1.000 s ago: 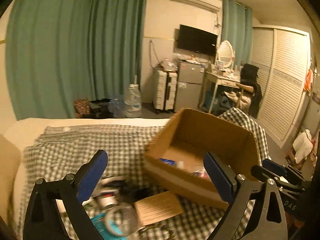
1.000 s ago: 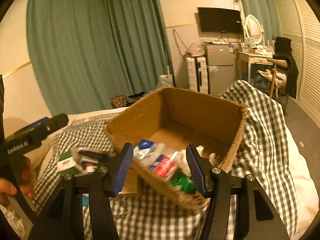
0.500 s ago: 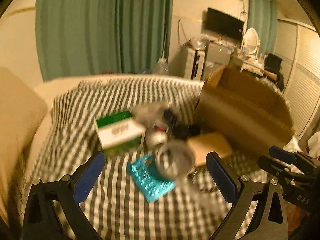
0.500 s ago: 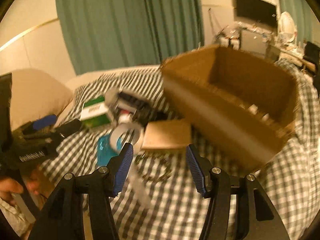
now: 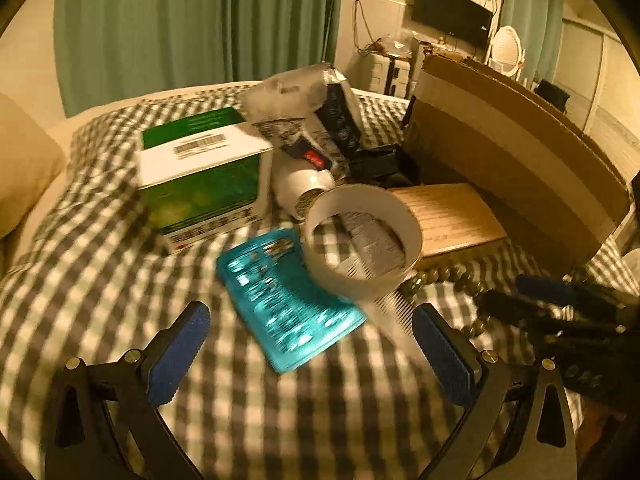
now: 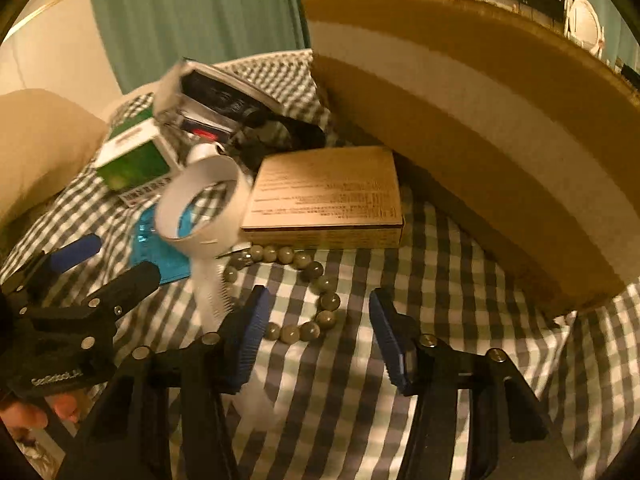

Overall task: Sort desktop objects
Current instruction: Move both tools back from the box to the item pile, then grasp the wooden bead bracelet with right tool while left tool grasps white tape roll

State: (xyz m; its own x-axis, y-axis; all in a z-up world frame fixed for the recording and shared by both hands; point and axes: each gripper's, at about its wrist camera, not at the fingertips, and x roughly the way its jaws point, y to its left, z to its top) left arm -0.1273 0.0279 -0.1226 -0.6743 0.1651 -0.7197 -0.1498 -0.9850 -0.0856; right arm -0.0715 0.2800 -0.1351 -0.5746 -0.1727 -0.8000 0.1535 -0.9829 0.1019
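Observation:
On the checked cloth lies a pile: a green-and-white box (image 5: pixel 200 172), a teal packet (image 5: pixel 288 300), a white tape roll (image 5: pixel 360 236), a flat brown box (image 6: pixel 328 196) and a bead bracelet (image 6: pixel 316 280). My left gripper (image 5: pixel 312 344) hangs open just short of the teal packet, with nothing between its pads. My right gripper (image 6: pixel 318 332) is low over the bracelet. Its jaws are closing, and the near beads lie between the fingertips, untouched by the pads. The big cardboard box (image 6: pixel 480 112) stands to the right, its inside hidden.
A white comb (image 6: pixel 212 300) lies under the tape roll. A black remote and a clear packet (image 5: pixel 320 120) lean behind the pile. A cream pillow (image 5: pixel 24 168) sits at the left. Fingers of a hand (image 6: pixel 24 412) hold the left gripper (image 6: pixel 104 266).
Both grippers have come down and tipped toward the cloth. The cardboard box's inside has left both views, and the loose pile now fills them. The right fingers stand slightly closer together.

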